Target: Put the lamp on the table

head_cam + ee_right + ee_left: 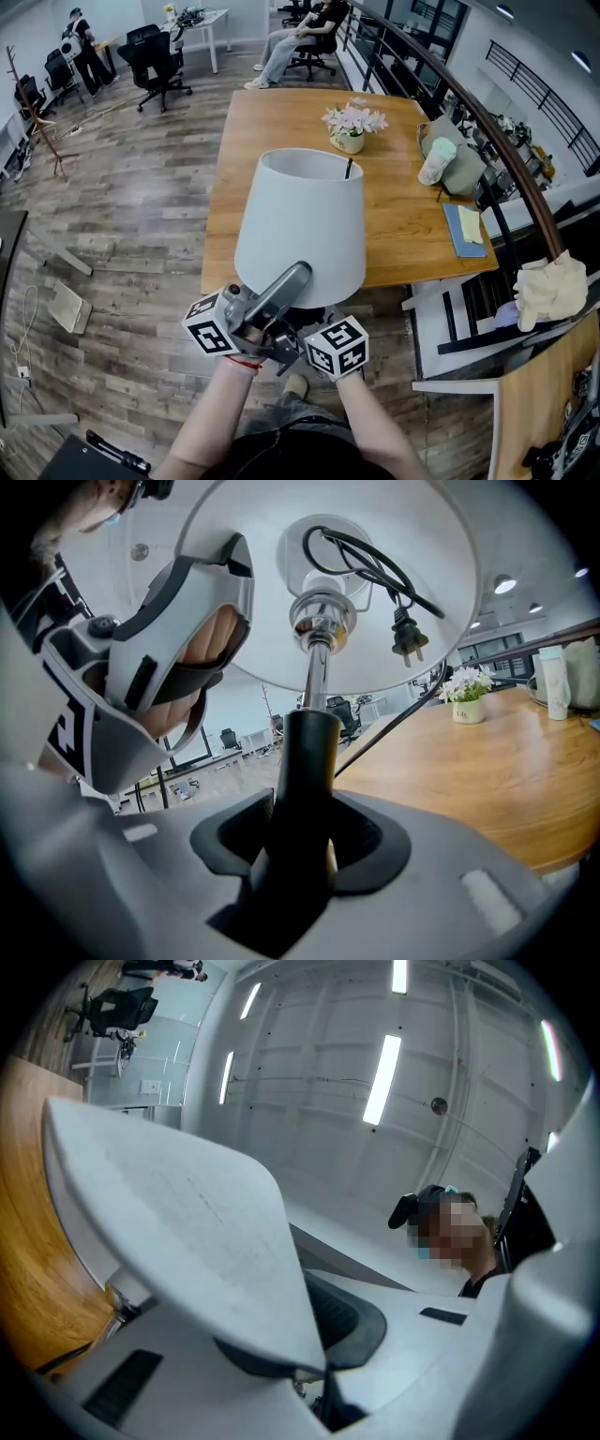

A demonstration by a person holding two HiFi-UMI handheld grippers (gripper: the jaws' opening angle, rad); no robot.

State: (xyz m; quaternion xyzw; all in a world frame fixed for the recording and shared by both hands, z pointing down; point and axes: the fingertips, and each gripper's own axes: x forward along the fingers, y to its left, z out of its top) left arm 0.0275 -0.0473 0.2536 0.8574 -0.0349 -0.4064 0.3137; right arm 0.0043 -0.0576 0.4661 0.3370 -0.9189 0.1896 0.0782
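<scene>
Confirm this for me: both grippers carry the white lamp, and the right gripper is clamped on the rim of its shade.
Not quite. The right gripper is clamped on the black stem of the lamp, below the shade, not on its rim. The right gripper view shows this. The rest stands.

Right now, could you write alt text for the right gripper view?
The right gripper clamps the lamp by its black stem, looking up into the white shade, where a plug cord hangs. A wooden table with flowers lies right.
</scene>
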